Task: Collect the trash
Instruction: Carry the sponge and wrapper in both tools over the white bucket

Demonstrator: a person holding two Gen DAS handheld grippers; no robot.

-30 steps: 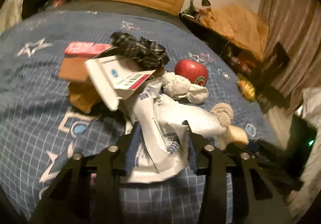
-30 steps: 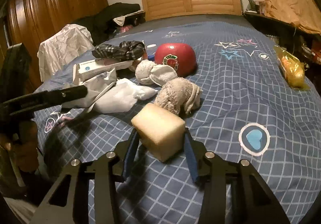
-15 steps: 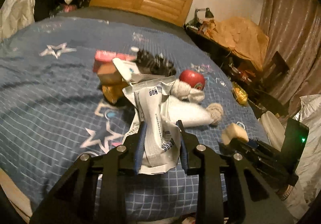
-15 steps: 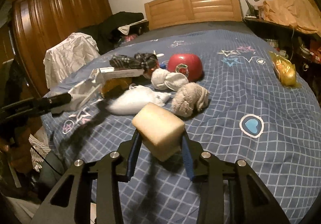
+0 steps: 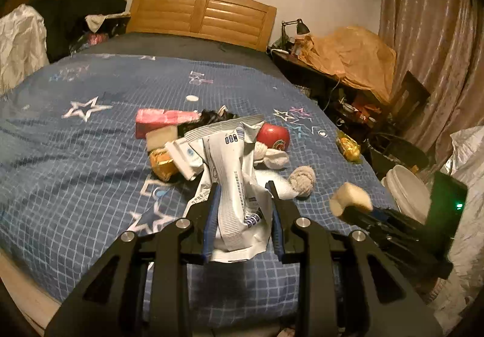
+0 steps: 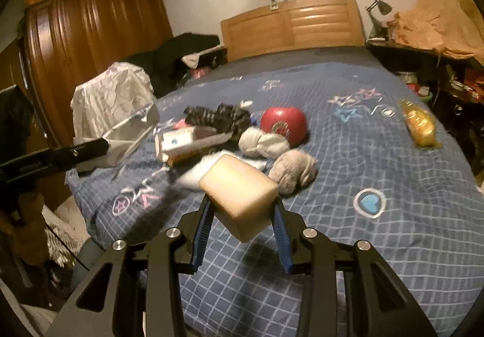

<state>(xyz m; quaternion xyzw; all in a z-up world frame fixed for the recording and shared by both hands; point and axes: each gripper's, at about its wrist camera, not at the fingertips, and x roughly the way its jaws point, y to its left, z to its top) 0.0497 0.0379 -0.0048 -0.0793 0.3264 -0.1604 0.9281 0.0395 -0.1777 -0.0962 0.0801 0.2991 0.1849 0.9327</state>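
Observation:
My left gripper is shut on a crumpled white wrapper and holds it upright above the blue bed cover. From the right wrist view the same wrapper hangs at the left gripper's fingers. A pale yellow sponge block is clamped in my right gripper, clear of the bed. That sponge shows at the right of the left wrist view. On the bed lie a white box, an orange packet, a pink pack and a yellow snack bag.
A red ball, white socks, a beige sock and a plaid cloth lie mid-bed. A second sponge sits by the pink pack. A white bin lid stands off the bed's right side, a white bag off its left.
Both grippers have risen and drawn back from the pile. The wrapper came up off the bed in the left jaws; the sponge rose with the right gripper.

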